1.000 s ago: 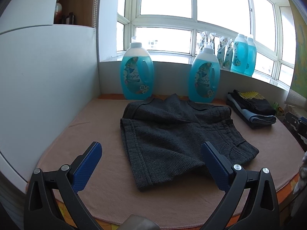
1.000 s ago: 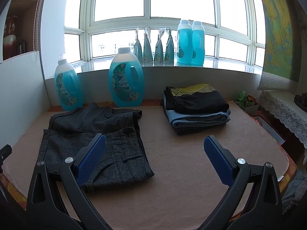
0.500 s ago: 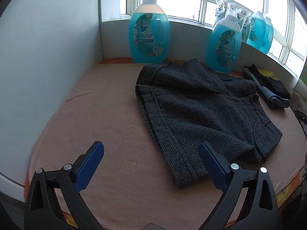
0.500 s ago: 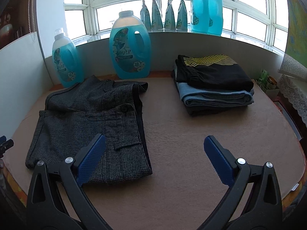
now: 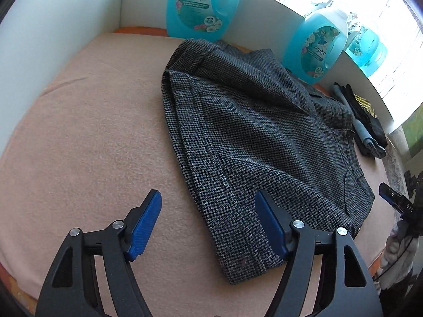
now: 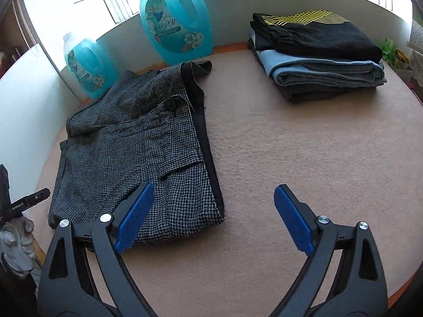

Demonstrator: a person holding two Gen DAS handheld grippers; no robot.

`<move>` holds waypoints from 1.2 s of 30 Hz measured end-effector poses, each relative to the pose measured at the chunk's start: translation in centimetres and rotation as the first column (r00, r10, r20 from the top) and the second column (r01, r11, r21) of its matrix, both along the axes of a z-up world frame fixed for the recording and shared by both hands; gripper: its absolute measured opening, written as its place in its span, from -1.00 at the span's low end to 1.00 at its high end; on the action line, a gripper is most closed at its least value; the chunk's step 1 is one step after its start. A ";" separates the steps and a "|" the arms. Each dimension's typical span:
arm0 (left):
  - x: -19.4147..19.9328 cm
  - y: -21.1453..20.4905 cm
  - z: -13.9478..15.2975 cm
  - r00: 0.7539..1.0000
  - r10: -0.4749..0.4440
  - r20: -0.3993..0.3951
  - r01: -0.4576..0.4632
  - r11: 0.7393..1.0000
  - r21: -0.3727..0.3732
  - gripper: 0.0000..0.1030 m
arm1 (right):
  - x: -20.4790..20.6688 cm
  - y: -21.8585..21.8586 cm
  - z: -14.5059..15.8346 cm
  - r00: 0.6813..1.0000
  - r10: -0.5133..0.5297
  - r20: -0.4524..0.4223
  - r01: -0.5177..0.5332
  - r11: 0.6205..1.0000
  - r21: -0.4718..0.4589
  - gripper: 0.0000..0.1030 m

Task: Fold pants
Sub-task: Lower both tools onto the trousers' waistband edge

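Dark grey houndstooth pants lie partly folded on the pink cloth-covered table; they also show in the right wrist view. My left gripper is open, low over the near left hem corner of the pants, its right finger above the cloth. My right gripper is open over the near right corner of the pants, its left finger above the fabric, its right finger above bare table. Neither holds anything.
Two blue detergent bottles stand at the back against a white wall. A stack of folded clothes lies back right. A white panel bounds the left side. The table edge is close in front.
Both grippers have moved forward and down toward the near corners of the pants. The pants lie as before. Both grippers stay open.
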State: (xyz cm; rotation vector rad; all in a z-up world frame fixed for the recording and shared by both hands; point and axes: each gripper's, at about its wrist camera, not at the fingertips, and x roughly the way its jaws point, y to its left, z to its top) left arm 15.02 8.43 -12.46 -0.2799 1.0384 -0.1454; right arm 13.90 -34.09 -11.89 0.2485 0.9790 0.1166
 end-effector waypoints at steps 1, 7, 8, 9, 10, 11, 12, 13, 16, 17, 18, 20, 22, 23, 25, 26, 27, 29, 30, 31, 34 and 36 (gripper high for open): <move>0.2 0.0 -0.3 1.000 0.002 -0.011 -0.002 1.000 -0.005 0.31 | 0.1 0.0 -0.2 1.000 0.004 -0.012 -0.004 1.000 0.014 0.72; 0.4 0.0 -0.7 1.000 -0.002 -0.022 0.002 1.000 -0.006 0.16 | 0.2 0.3 -1.6 0.998 0.016 -0.062 -0.010 0.995 0.097 0.66; 0.4 0.0 -0.7 1.000 -0.001 -0.019 0.001 1.000 -0.001 0.15 | 0.2 0.4 -1.8 0.997 0.020 -0.070 -0.012 0.994 0.109 0.62; 0.4 -0.1 -0.7 1.000 -0.003 -0.019 0.003 1.000 0.002 0.03 | 0.3 0.6 -2.1 0.997 0.022 -0.077 -0.013 0.993 0.118 0.59; 0.4 -0.1 -0.8 1.000 -0.002 -0.018 0.002 1.000 0.006 -0.04 | 0.4 0.7 -2.3 0.996 0.024 -0.083 -0.013 0.992 0.125 0.58; 0.5 -0.2 -0.8 1.000 -0.003 -0.016 0.003 1.000 0.008 -0.16 | 0.4 0.8 -2.5 0.996 0.026 -0.090 -0.014 0.991 0.134 0.56; 0.5 -0.3 -0.8 1.000 -0.006 -0.015 0.006 1.000 0.004 -0.31 | 0.3 1.0 -2.6 0.996 0.024 -0.090 -0.012 0.991 0.132 0.55; 0.7 -0.4 -0.9 1.000 -0.006 -0.015 0.006 1.000 0.002 -0.34 | 0.3 1.2 -2.6 0.996 0.021 -0.084 -0.011 0.993 0.119 0.54; 0.9 -0.4 -0.9 1.000 -0.006 -0.008 0.006 1.000 -0.004 -0.48 | 0.3 1.4 -2.5 0.996 0.029 -0.084 -0.018 0.993 0.120 0.53; 0.9 -0.4 -1.0 1.000 -0.005 -0.009 0.004 1.000 -0.012 -0.53 | 0.4 1.5 -2.5 0.996 0.032 -0.085 -0.022 0.993 0.118 0.46; 1.0 -0.4 -1.0 1.000 -0.002 -0.007 0.002 1.000 -0.018 -0.60 | 0.4 1.6 -2.5 0.995 0.032 -0.090 -0.022 0.994 0.111 0.39; 1.1 -0.5 -1.1 1.000 0.001 -0.005 -0.001 0.999 -0.032 -0.71 | 0.5 1.7 -2.5 0.996 0.029 -0.090 -0.020 0.995 0.098 0.36; 1.1 -0.5 -0.9 1.000 0.006 0.005 -0.005 0.999 -0.036 -0.76 | 0.5 1.9 -2.5 0.996 0.030 -0.089 -0.023 0.996 0.080 0.31; 1.2 -0.5 -0.8 1.000 0.007 0.010 -0.006 0.999 -0.038 -0.78 | 0.5 1.9 -2.5 0.996 0.032 -0.088 -0.025 0.997 0.077 0.30; 1.1 -0.1 -0.5 1.000 0.015 0.024 -0.014 0.999 -0.045 -0.83 | 0.4 1.8 -2.5 0.996 0.034 -0.088 -0.028 0.997 0.072 0.28; 1.1 0.0 -0.3 0.999 0.017 0.030 -0.016 0.999 -0.043 -0.85 | 0.4 1.8 -2.5 0.995 0.035 -0.089 -0.029 0.997 0.069 0.26; 1.1 0.2 -0.1 0.999 0.019 0.038 -0.017 0.999 -0.040 -0.86 | 0.3 1.8 -2.5 0.995 0.039 -0.089 -0.033 0.997 0.066 0.26; 1.2 0.6 0.7 0.997 0.030 0.066 -0.029 1.000 -0.009 -0.89 | 0.2 1.6 -2.3 0.995 0.034 -0.089 -0.030 0.998 0.052 0.28; 1.2 0.9 1.1 0.997 0.035 0.073 -0.035 0.999 0.003 -0.89 | 0.3 1.5 -2.2 0.996 0.033 -0.088 -0.029 0.999 0.045 0.37; 1.4 1.3 1.3 0.997 0.030 0.065 -0.031 1.000 0.004 -0.89 | 0.3 1.3 -2.1 0.996 0.031 -0.081 -0.028 0.999 0.038 0.43; 2.3 2.2 2.3 0.997 0.025 0.074 -0.028 0.998 0.049 -0.84 | 0.8 0.6 -1.0 0.999 0.017 -0.035 -0.017 1.000 0.002 0.53; 3.3 2.4 3.3 0.996 0.016 0.082 -0.022 0.997 0.071 -0.70 | 1.8 -0.1 0.0 1.000 0.017 -0.008 -0.017 1.000 0.004 0.55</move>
